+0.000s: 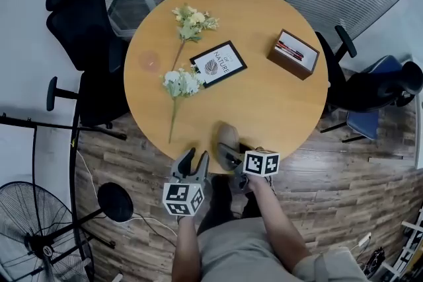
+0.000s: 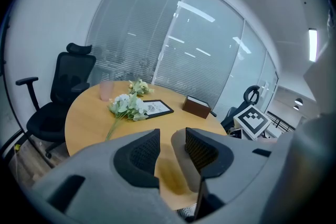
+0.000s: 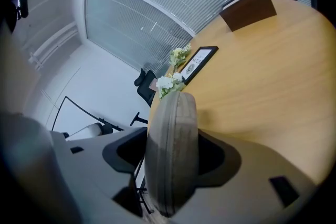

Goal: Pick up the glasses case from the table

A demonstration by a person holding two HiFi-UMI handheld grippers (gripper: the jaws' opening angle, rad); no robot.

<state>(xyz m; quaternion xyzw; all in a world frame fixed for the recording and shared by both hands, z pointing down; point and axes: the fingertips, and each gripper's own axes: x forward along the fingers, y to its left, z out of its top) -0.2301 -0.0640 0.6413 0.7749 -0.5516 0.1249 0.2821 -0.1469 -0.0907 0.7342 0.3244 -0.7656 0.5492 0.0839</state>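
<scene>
1. the right claw (image 1: 232, 156) was clenched on the glasses case (image 3: 171, 150). the case stood edge-on between the two pads with its seam towards the camera, and its rounded end poked out ahead of the fingertips by the near rim of the table (image 1: 264, 105).
2. the left claw (image 2: 166, 150) sat just to the left of the right one. it was released, its pads a narrow gap apart with only bare tabletop showing between them.
3. slipping looked like the main risk. the shell appeared smooth and curved and was pinched across its thin width, so a quick roll or dip of the wrist could have let it pivot or squirt forward out of the pads.
4. no view showed whether the case's far end had cleared the wood. pushing it ahead or lowering it could have caught that end on the rim and levered the case loose.
5. the left claw, being so close beside, could have knocked the case if the two drifted together.
6. the flowers (image 1: 182, 82) and the framed card (image 1: 218, 64) lay well ahead and to the left, and the brown box (image 1: 293, 53) lay well ahead and to the right. only a wide swing would have reached them.
</scene>
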